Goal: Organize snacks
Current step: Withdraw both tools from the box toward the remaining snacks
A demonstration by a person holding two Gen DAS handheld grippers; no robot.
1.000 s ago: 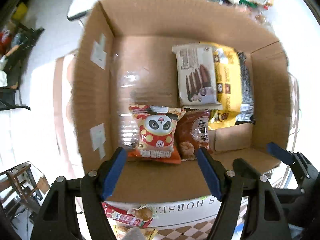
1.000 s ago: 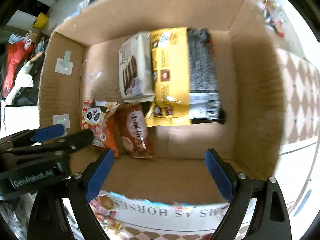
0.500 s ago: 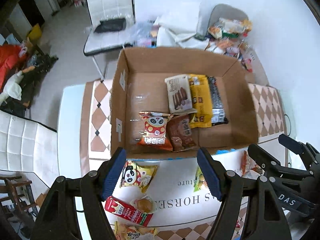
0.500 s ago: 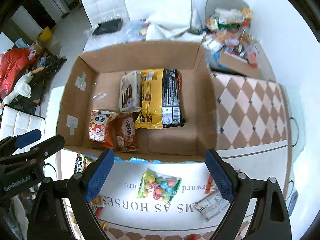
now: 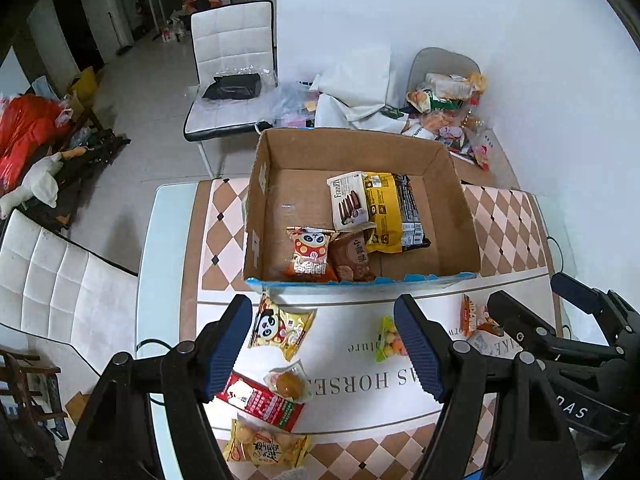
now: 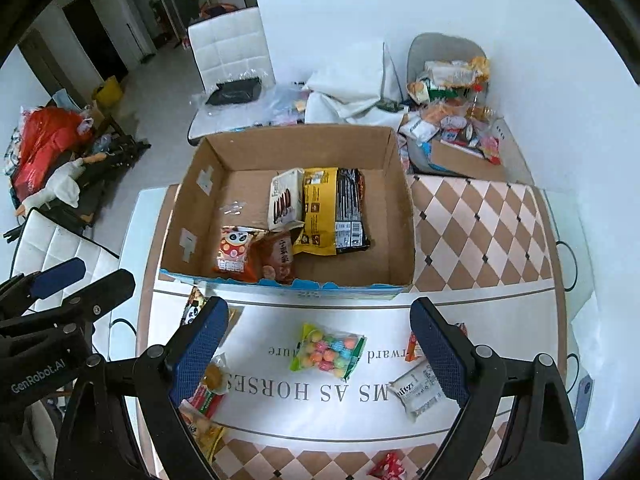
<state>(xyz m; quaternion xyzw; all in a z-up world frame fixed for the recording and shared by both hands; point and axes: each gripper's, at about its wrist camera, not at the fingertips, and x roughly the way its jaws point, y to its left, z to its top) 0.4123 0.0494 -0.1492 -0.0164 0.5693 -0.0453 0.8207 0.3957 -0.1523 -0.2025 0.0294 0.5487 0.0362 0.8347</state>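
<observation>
On the table, near the box (image 6: pixel 404 216), lies the candy bag (image 6: pixel 328 352). It looks light, soft and crinkly, so pinch it at a flat edge. Both the left gripper (image 5: pixel 322 344) and right gripper (image 6: pixel 320 348) are wide apart, holding nothing.

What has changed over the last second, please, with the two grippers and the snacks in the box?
Both grippers, the left gripper and the right gripper, pulled up and back from over the cardboard box, jaws open and empty throughout, so the loose table snacks came into view. The five packets in the box, including the red panda packet, did not move.
</observation>
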